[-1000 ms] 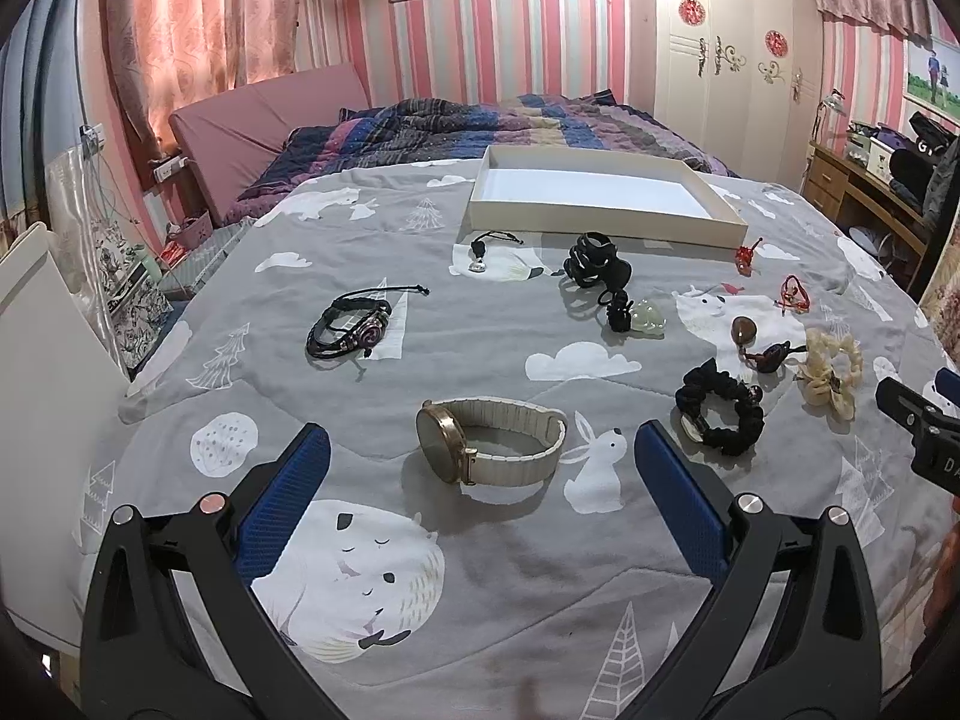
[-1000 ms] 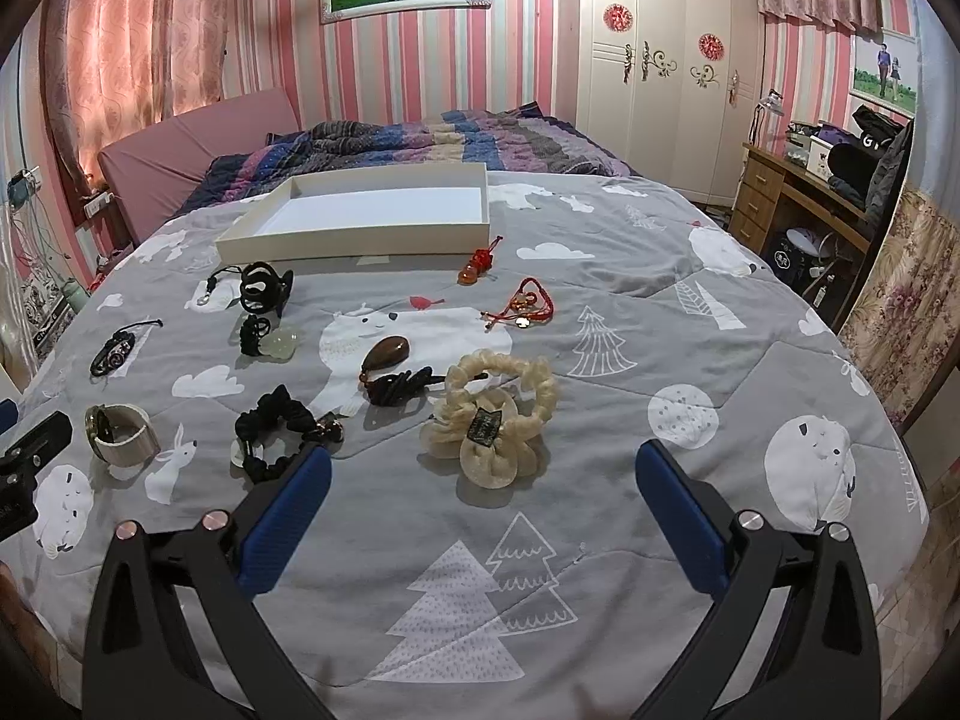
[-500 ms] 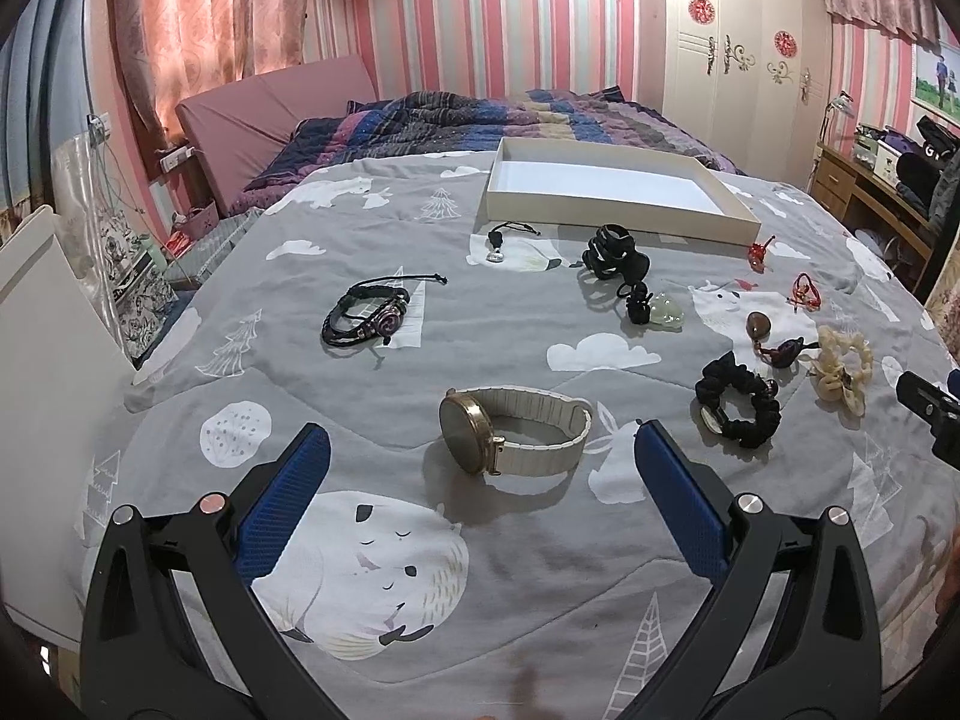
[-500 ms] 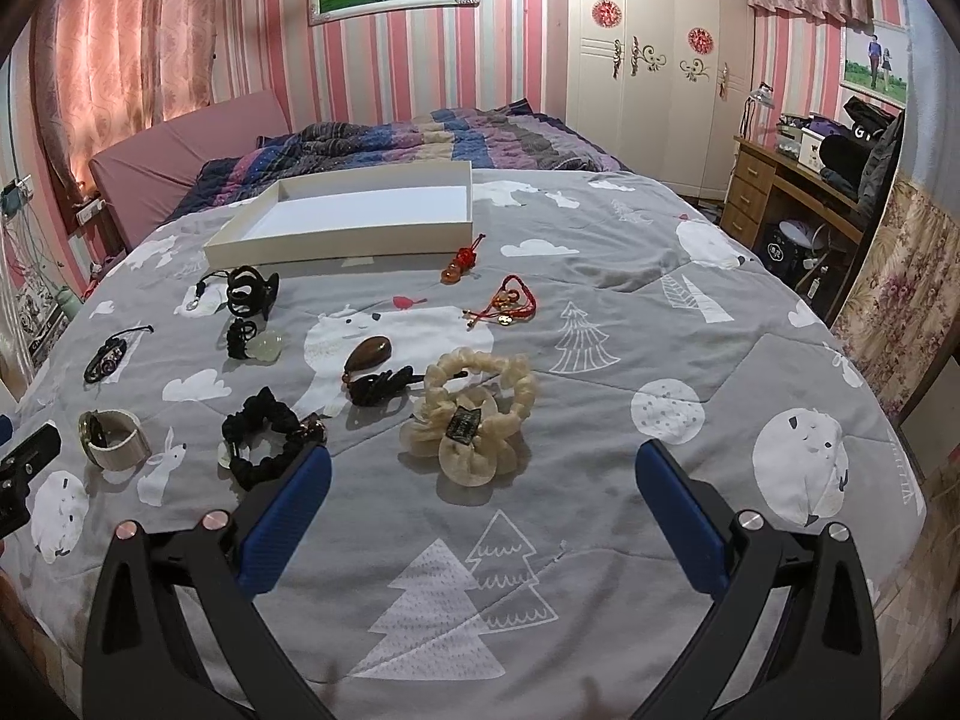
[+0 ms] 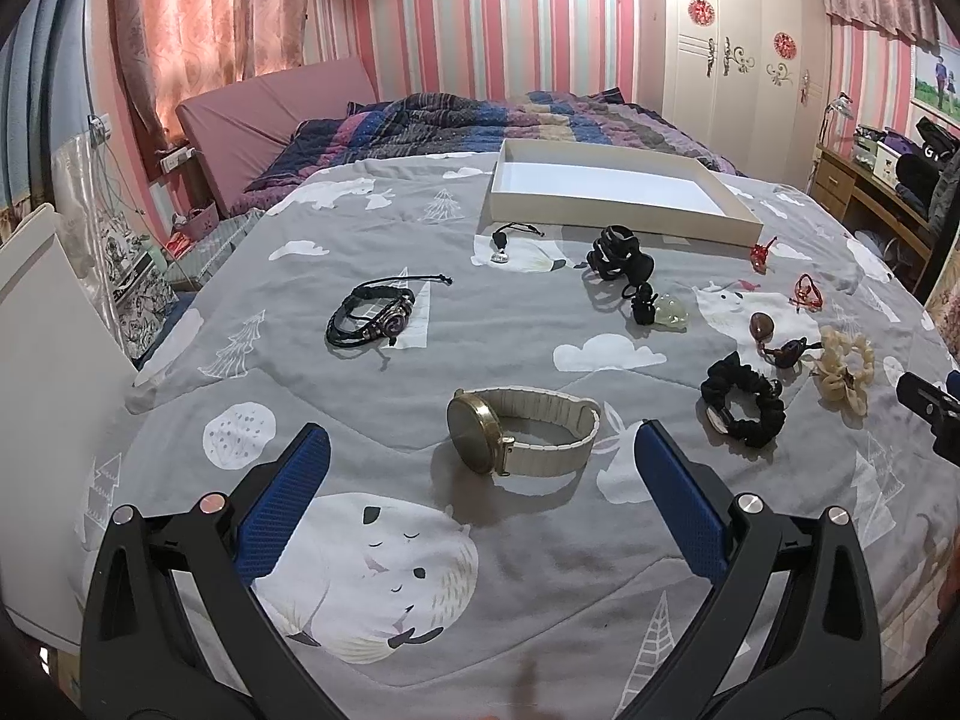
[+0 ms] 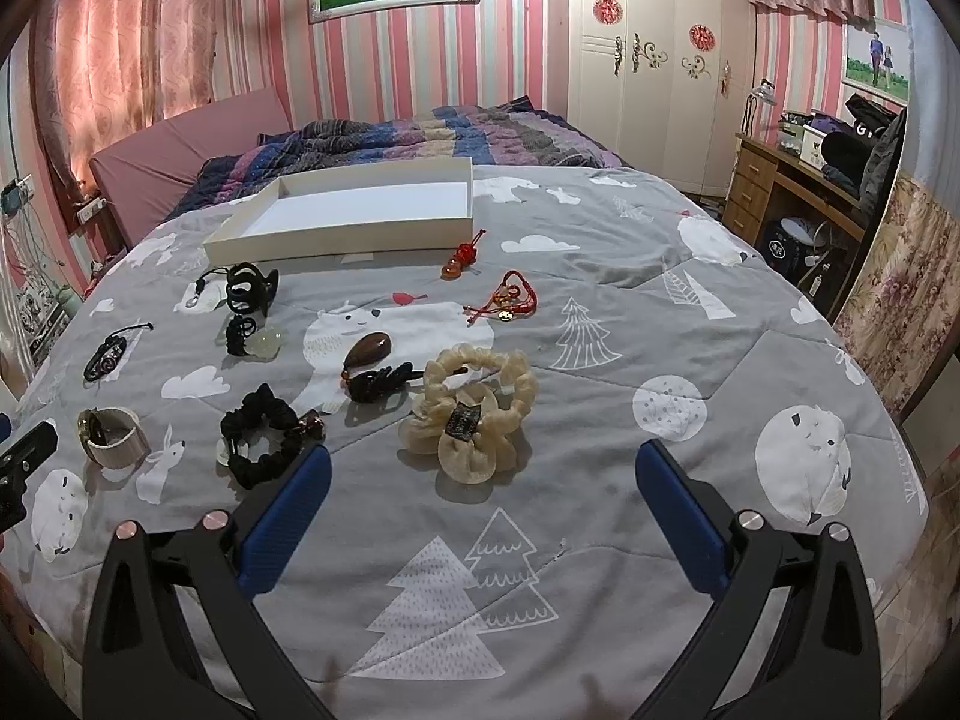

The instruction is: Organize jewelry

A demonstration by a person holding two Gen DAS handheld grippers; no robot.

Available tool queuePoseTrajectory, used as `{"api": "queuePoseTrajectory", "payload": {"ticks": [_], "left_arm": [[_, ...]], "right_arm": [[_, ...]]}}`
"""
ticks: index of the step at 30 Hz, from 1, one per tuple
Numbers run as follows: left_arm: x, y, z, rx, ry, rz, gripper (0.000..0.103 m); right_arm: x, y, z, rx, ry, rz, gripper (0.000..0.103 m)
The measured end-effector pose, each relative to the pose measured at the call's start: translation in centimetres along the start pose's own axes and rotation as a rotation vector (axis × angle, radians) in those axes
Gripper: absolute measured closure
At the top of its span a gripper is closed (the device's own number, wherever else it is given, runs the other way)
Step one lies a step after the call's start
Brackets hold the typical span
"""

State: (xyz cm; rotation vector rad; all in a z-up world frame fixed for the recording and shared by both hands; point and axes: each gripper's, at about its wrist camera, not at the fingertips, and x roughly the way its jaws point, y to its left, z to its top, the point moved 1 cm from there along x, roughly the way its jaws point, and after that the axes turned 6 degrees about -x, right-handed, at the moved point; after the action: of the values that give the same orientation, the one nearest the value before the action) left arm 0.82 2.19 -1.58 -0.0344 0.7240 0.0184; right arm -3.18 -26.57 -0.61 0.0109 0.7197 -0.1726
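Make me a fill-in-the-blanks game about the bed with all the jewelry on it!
1. The flat white cardboard tray has ____ inside it.
2. The gold-faced watch with a cream band lies in front of the ____ gripper.
3. The frilly cream scrunchie lies in front of the ____ gripper.
4. Both grippers' jaws are ____.

Missing words: nothing; left; right; open

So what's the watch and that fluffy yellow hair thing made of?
The watch looks like shiny gold-toned metal around a dark face, with a cream band ribbed like small links, perhaps metal or ceramic. The cream scrunchie looks like thin, gathered fabric, slightly sheer and glossy.
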Motion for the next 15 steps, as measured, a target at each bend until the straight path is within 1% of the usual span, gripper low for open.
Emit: {"api": "queuePoseTrajectory", "payload": {"ticks": [15], "left_arm": [[0.53,0.53,-0.15,-0.017,0.018,-0.004,0.003]], "right_arm": [[0.48,0.22,-0.12,0.001,0.009,-0.002,0.002]]}}
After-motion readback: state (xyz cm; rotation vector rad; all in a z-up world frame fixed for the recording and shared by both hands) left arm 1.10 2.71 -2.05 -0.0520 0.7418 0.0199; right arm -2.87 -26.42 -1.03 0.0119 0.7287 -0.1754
